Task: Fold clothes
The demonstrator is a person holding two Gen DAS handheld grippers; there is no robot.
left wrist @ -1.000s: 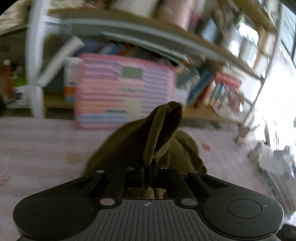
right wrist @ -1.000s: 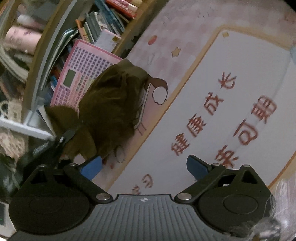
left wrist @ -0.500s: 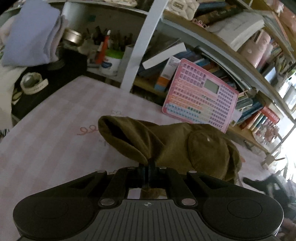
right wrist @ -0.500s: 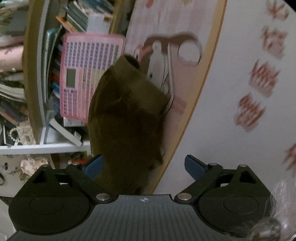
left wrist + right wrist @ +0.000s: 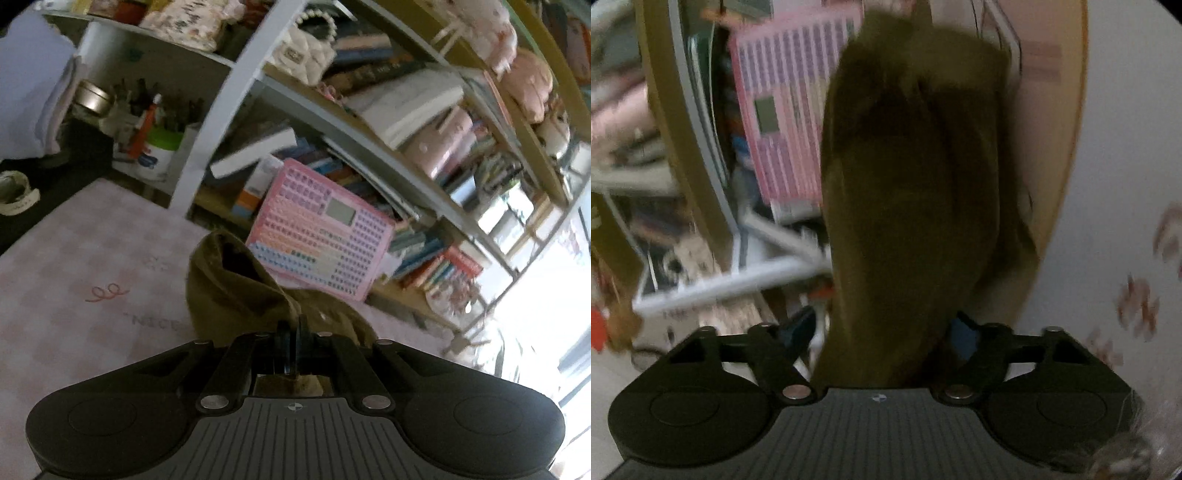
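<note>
An olive-brown garment (image 5: 236, 291) lies bunched on a pink checkered mat (image 5: 74, 266). My left gripper (image 5: 292, 343) is shut on a fold of it and holds that edge up off the mat. In the right wrist view the same garment (image 5: 908, 177) hangs large between my right gripper's (image 5: 882, 332) blue-padded fingers (image 5: 964, 332). The jaws stand apart with the cloth passing between them. The view is blurred, so I cannot tell whether the pads touch the cloth.
A pink keypad toy board (image 5: 321, 240) leans against a crowded bookshelf (image 5: 369, 122) behind the garment; it also shows in the right wrist view (image 5: 790, 110). A white mat with red characters (image 5: 1126, 221) lies to the right.
My right gripper has closed in on the garment, which now fills the space between its fingers. My left gripper has tilted up, still holding the fold.
</note>
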